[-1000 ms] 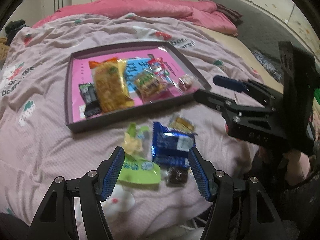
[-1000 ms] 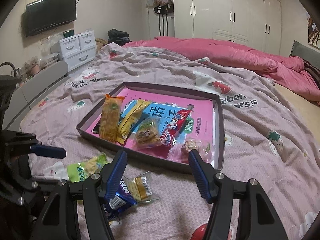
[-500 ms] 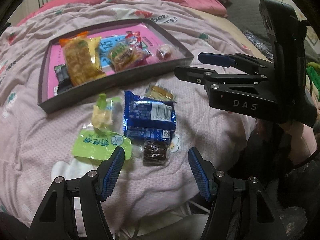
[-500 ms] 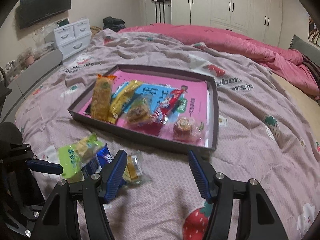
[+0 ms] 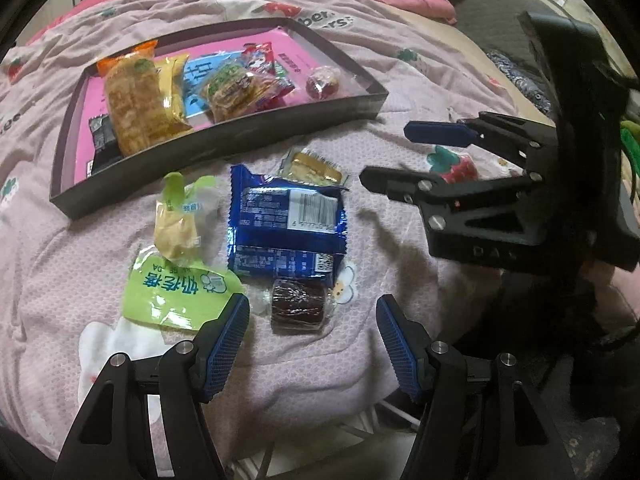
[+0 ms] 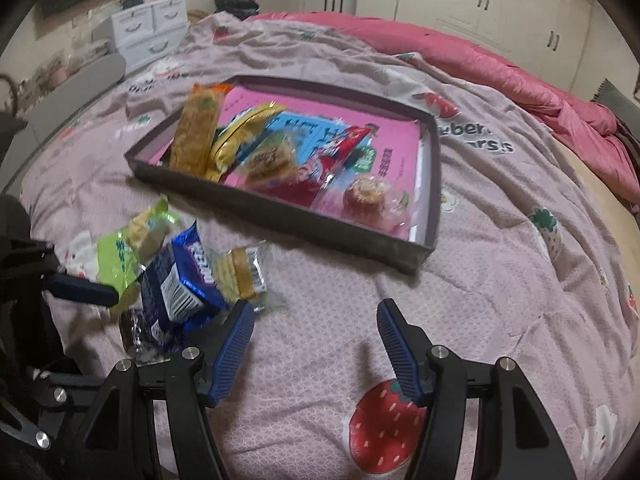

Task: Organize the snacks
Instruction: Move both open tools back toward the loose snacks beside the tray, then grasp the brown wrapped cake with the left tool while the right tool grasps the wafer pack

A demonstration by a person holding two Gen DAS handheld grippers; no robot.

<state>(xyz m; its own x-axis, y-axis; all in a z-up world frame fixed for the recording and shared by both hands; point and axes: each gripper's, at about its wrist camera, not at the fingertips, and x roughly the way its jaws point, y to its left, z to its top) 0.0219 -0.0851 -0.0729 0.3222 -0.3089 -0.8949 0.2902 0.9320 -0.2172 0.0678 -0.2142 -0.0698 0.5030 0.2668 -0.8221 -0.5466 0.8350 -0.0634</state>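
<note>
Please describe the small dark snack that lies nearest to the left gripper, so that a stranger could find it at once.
Start at the dark tray of snacks on the pink bedspread; a few packets lie loose in front of it. At the near edge of the blue packet, beside the green packet, lies the brown cake. It alone is round, dark brown and in clear wrap.

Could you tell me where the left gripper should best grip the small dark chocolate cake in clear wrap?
Probably across the small dark chocolate cake in clear wrap, from directly above: it lies flat just ahead of the open left gripper, its far edge touching the blue foil packet.
</note>
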